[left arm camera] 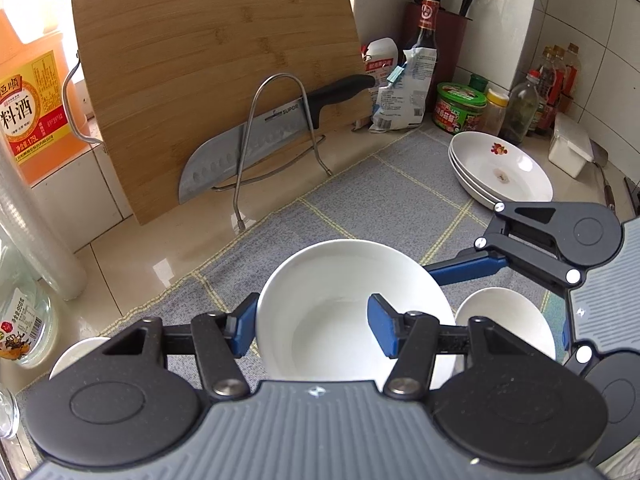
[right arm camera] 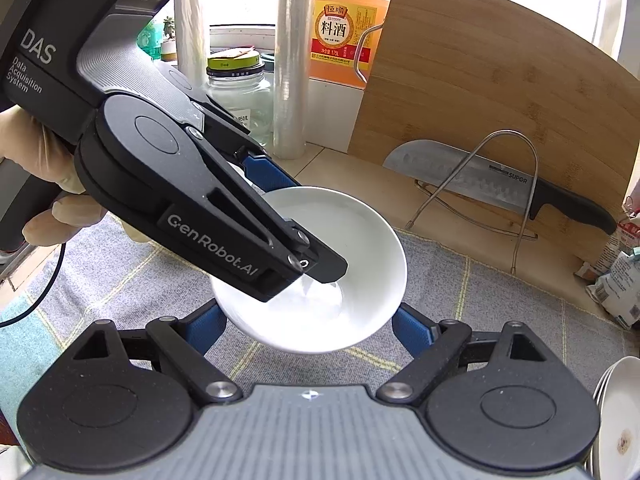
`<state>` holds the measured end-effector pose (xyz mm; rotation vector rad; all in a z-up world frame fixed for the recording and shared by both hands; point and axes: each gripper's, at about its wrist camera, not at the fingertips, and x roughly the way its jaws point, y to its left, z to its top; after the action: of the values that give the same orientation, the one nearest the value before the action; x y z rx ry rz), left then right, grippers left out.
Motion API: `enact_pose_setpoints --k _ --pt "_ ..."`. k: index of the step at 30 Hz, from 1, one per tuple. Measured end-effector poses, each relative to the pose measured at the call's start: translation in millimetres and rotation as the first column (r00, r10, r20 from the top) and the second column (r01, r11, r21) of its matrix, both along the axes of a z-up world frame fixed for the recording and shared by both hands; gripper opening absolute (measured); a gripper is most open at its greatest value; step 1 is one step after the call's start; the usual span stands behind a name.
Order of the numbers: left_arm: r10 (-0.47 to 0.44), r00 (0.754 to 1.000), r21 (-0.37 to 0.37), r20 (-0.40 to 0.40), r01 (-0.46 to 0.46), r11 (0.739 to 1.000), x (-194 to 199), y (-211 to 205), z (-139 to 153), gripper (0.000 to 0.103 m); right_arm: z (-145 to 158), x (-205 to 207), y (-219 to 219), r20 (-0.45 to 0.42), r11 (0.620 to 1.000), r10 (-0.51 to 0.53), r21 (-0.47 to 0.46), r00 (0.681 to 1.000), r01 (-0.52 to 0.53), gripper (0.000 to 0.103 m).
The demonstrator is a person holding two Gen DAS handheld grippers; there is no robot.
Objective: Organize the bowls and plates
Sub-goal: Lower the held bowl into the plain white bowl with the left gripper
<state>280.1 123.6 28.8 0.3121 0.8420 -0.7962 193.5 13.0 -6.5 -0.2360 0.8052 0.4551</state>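
Item: white bowl [left arm camera: 352,308], glazed, plain, deep-sided, carried above the grey mat [left arm camera: 360,208] on the surface.

Left hand-held gripper [left arm camera: 316,326] clenched on its rim, one pad inside.

Right hand-held gripper [right arm camera: 308,326] straddled the bowl, apparently gripping its sides.

Handling: keep level; lower squarely into the second bowl [left arm camera: 508,320] nearby. Stacked plates [left arm camera: 500,166] well apart.

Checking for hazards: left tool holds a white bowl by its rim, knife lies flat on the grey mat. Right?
Not quite: the left wrist view shows the knife propped in the wire rack against the bamboo cutting board, not on the mat.
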Motion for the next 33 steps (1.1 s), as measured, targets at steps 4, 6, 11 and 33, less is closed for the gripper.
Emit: enact_pose_setpoints --k 4,6,11,33 --pt "-0.013 1.0 -0.002 0.012 0.013 1.0 -10.4 -6.6 4.5 0.057 3.9 -10.2 -4.5 0.005 1.0 -0.012 0.004 1.0 0.012 0.092" --pt "-0.018 1.0 -0.004 0.014 0.018 1.0 -15.9 -9.7 6.3 0.057 6.1 -15.7 -6.7 0.01 1.0 -0.017 0.0 1.0 0.017 0.092" --pt "-0.037 0.999 -0.006 0.018 0.037 0.999 -27.2 -17.3 8.5 0.057 10.1 -30.0 -14.4 0.013 1.0 -0.03 0.001 0.999 0.03 0.092" --pt "-0.152 0.988 -0.035 0.004 0.153 0.988 -50.6 -61.8 5.9 0.057 13.2 -66.4 -50.4 0.015 0.989 -0.15 -0.014 0.989 0.15 0.092"
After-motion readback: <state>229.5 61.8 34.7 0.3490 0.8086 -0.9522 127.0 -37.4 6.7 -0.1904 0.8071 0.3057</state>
